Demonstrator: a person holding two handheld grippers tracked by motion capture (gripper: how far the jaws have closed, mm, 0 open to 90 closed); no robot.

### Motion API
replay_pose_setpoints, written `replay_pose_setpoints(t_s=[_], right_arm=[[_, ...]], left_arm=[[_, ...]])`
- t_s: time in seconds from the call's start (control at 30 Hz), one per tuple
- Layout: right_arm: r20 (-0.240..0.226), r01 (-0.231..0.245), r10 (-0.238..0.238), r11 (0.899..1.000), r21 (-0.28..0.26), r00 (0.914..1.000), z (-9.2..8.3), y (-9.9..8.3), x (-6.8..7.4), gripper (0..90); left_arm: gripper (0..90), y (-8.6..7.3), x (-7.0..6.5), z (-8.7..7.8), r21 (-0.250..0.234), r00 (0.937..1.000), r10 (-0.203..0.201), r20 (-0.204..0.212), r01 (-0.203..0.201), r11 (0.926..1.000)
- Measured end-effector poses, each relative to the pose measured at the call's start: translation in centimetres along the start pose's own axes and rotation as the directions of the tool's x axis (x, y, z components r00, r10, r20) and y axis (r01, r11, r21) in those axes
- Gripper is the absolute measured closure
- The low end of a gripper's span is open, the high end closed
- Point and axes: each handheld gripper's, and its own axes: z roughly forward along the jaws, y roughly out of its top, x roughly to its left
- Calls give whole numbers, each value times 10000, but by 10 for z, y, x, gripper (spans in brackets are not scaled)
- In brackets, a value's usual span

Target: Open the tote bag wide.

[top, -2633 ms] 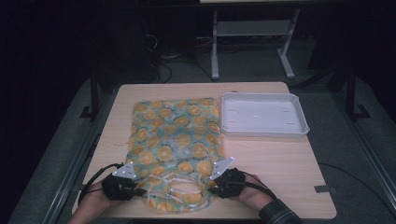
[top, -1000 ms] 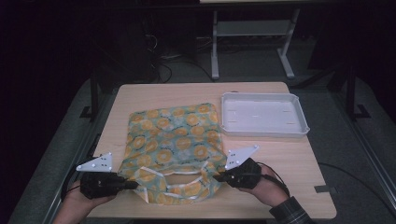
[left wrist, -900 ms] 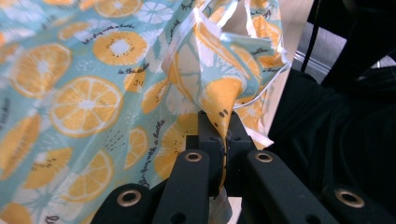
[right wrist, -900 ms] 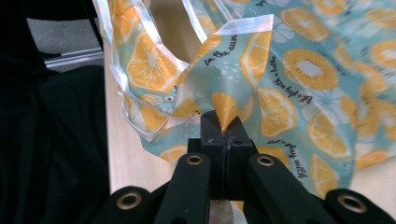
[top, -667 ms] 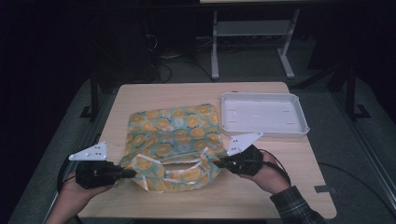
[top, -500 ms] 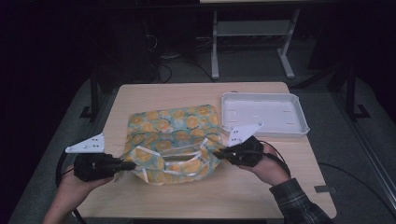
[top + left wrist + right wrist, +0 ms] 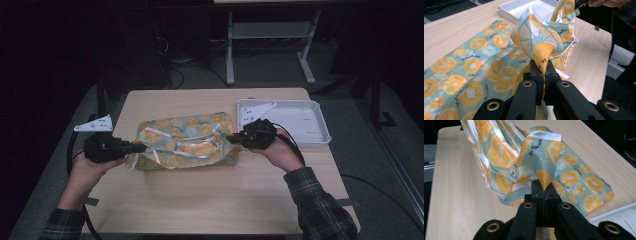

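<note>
A light blue cloth (image 7: pixel 187 141) printed with orange slices lies folded over on the wooden table (image 7: pixel 215 200). My left gripper (image 7: pixel 141 147) is shut on the cloth's near left corner, and my right gripper (image 7: pixel 231 138) is shut on its near right corner. Both corners are lifted off the table and carried over the far half of the cloth. In the left gripper view the cloth (image 7: pixel 541 42) bunches up above the closed jaws. The right gripper view has the pinched corner of the cloth (image 7: pixel 544 180) rising from its jaws, with the rest spread flat beyond.
A white shallow tray (image 7: pixel 320 125) sits at the table's right, just behind my right hand (image 7: pixel 280 150). A metal stand (image 7: pixel 270 35) and cables are on the dark floor beyond the table. Bare tabletop stretches along the near edge.
Both grippers have lifted the cloth's near edge and moved it away from the person, folding the cloth over itself. The right gripper now sits close to the tray.
</note>
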Motion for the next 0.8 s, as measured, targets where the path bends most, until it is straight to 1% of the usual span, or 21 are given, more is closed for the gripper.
replay_pose_setpoints(t_s=[0.2,0.3,0.37,0.4,0.43,0.47,0.5,0.6,0.67,0.73,0.8], right_arm=[[138,-317,317,9995,-20,9994,14,2,-16,891],[258,-476,476,9989,17,9985,23,1,-24,890],[305,-664,664,9978,10,9973,29,-1,-29,890],[394,-676,675,9977,10,9969,32,-1,-31,890],[442,-735,733,9973,18,9963,34,-2,-33,890],[480,-870,866,9962,50,9951,38,-2,-36,890],[515,-862,858,9963,61,9950,41,-3,-38,890],[680,-893,876,9958,219,9938,50,-5,-43,889],[793,-1010,979,9942,366,9920,56,-7,-46,889],[851,-1092,1048,9929,479,9908,62,-9,-50,889],[875,-1210,1159,9911,549,9894,68,-11,-52,889]], left_arm=[[889,1,18,9,-6,9988,-295,-386,295,9996],[889,0,27,14,-102,9970,-534,-568,529,9986],[889,-2,33,17,-145,9958,-661,-634,653,9978],[889,-2,35,19,-132,9953,-696,-668,689,9975],[889,-3,40,23,-98,9935,-867,-742,862,9962],[889,-4,43,25,-90,9929,-901,-778,897,9959],[889,-5,47,27,-24,9920,-956,-824,957,9954],[889,-7,56,34,-69,9887,-1210,-887,1209,9926],[889,-9,62,39,-2,9859,-1322,-1028,1329,9911],[889,-12,68,45,87,9826,-1395,-1226,1416,9899],[889,-16,74,51,174,9782,-1580,-1345,1618,9867]])
